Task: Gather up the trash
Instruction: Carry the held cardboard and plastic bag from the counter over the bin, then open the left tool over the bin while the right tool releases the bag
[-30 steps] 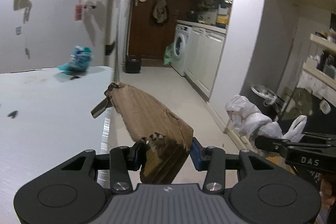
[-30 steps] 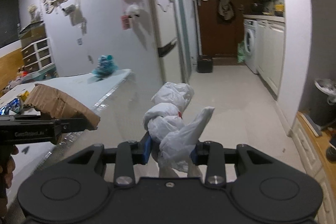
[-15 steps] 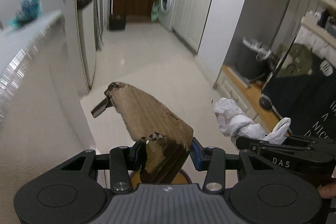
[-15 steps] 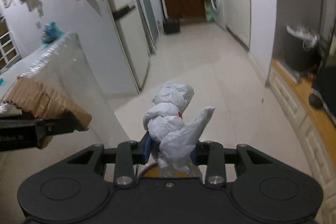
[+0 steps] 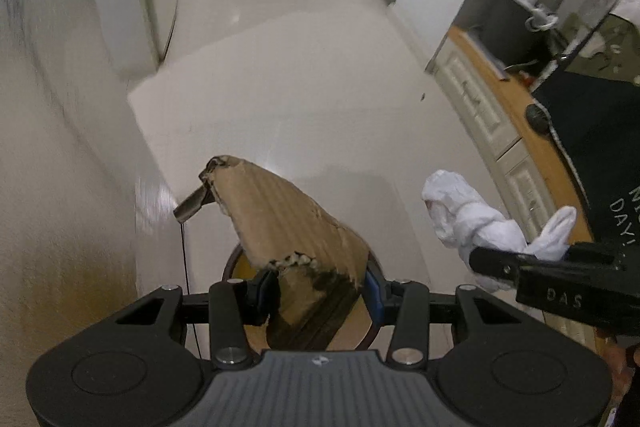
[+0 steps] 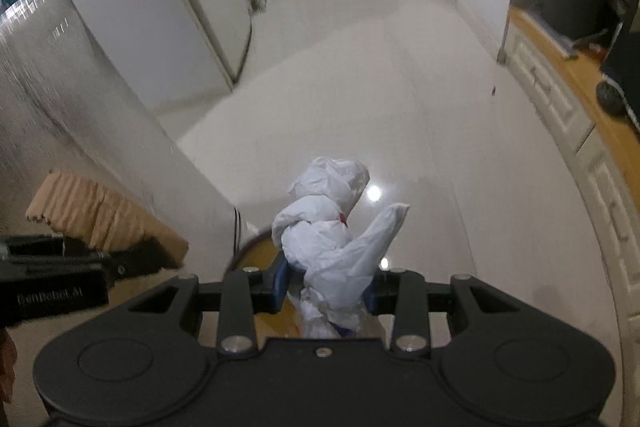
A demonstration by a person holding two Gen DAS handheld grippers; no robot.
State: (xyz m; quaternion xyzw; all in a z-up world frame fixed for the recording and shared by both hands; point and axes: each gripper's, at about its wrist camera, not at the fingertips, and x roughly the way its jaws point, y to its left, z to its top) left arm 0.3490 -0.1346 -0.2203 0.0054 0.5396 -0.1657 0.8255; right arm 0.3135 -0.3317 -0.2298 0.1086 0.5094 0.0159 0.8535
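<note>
Below both grippers waits a round bin [image 5: 236, 267]. Left gripper [image 5: 320, 297] clamps torn cardboard [image 5: 292, 223], right gripper [image 6: 326, 287] pinches the knotted white bag [image 6: 328, 227]; center each before releasing.

Brown ribbed cardboard [image 5: 288, 215] — white plastic bag [image 6: 332, 239].
</note>
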